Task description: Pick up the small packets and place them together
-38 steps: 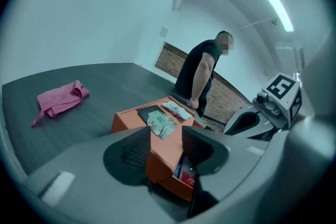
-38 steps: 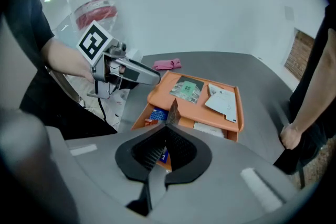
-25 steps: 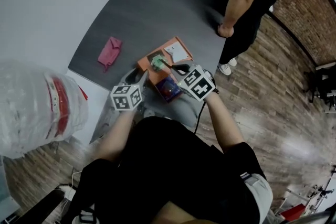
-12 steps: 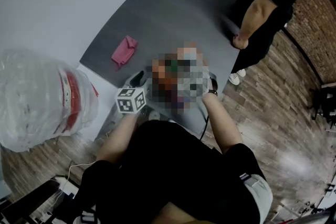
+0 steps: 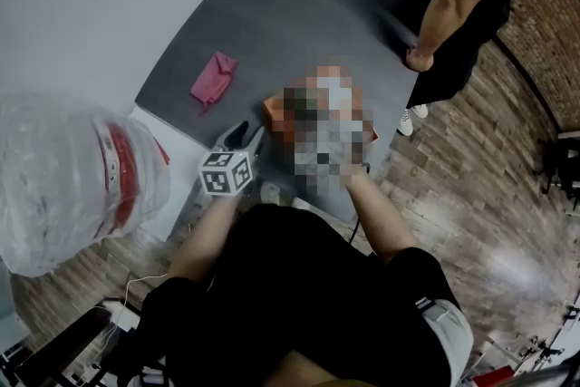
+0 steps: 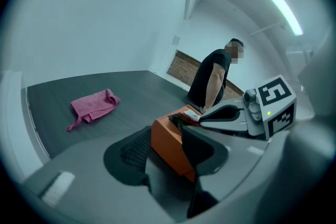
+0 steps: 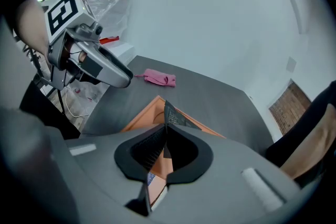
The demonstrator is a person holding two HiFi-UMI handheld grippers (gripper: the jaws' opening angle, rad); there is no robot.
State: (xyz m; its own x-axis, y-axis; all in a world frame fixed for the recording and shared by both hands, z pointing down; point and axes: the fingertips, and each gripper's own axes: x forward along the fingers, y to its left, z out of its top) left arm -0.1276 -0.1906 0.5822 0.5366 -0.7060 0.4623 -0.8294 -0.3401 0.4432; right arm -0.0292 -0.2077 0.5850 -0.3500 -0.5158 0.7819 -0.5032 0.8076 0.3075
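An orange box (image 7: 142, 118) lies on the dark table (image 5: 299, 4). My right gripper (image 7: 165, 139) hangs over it, pinching a small dark printed packet (image 7: 176, 115) that sticks up past its tips. Its jaws are starting to open. In the head view a mosaic patch hides this gripper. A white packet (image 6: 193, 115) shows inside the box (image 6: 170, 144). My left gripper (image 6: 165, 152) stands open at the box's near left corner, which sits in its gap. I cannot tell whether the pads touch it. The head view shows the left gripper (image 5: 243, 139) low beside the box (image 5: 274, 109).
A pink cloth (image 5: 214, 77) lies on the table left of the box. A big clear plastic bag (image 5: 72, 186) with red print stands off the table's left end. A person in black (image 5: 462, 4) stands at the far right edge.
A second ago the right gripper held a green packet over the box; a mosaic patch now covers that spot. The left gripper stays at the box's near left corner.
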